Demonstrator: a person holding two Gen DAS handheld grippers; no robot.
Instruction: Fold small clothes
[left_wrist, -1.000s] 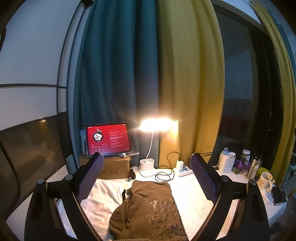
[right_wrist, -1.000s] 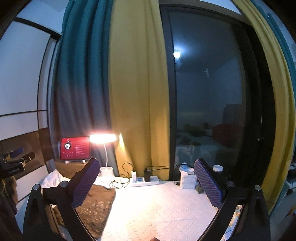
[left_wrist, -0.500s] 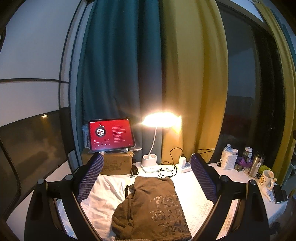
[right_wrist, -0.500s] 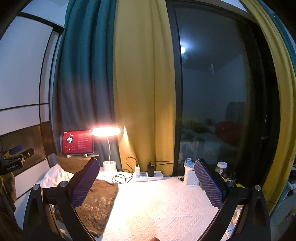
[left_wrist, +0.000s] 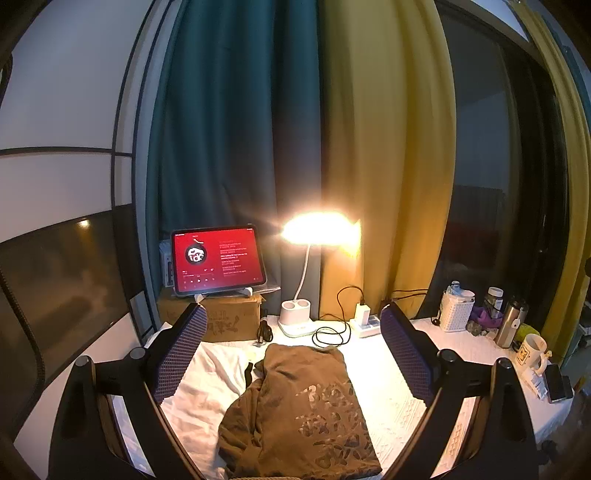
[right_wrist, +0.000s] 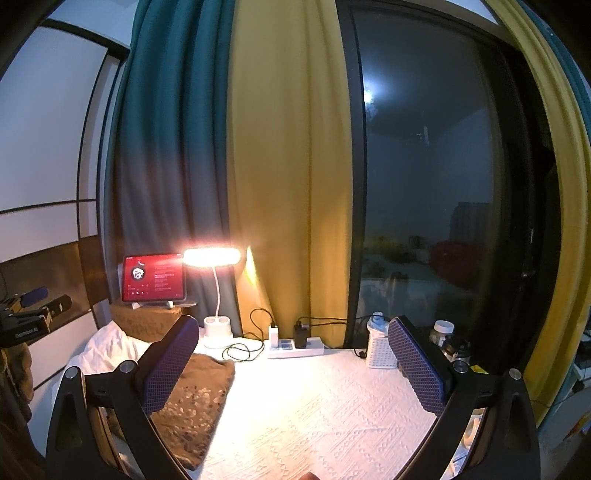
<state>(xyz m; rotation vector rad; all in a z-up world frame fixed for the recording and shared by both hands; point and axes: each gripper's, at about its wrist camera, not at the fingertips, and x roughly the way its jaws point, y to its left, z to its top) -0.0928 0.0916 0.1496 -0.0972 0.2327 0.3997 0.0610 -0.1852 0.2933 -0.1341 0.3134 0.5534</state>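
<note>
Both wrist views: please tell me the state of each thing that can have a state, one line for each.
Left tongs: open, holding nothing.
Right tongs: open, holding nothing.
Brown garment: lying on the table, rumpled, not neatly folded.
Desk lamp: switched on.
Tablet: screen on, propped upright on a box.
Curtains: drawn aside from the dark window.

No text on the tablet (left_wrist: 218, 260) or elsewhere is legible.

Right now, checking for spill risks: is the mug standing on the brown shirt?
No, the mug stands at the table's far right edge, well apart from the shirt.
</note>
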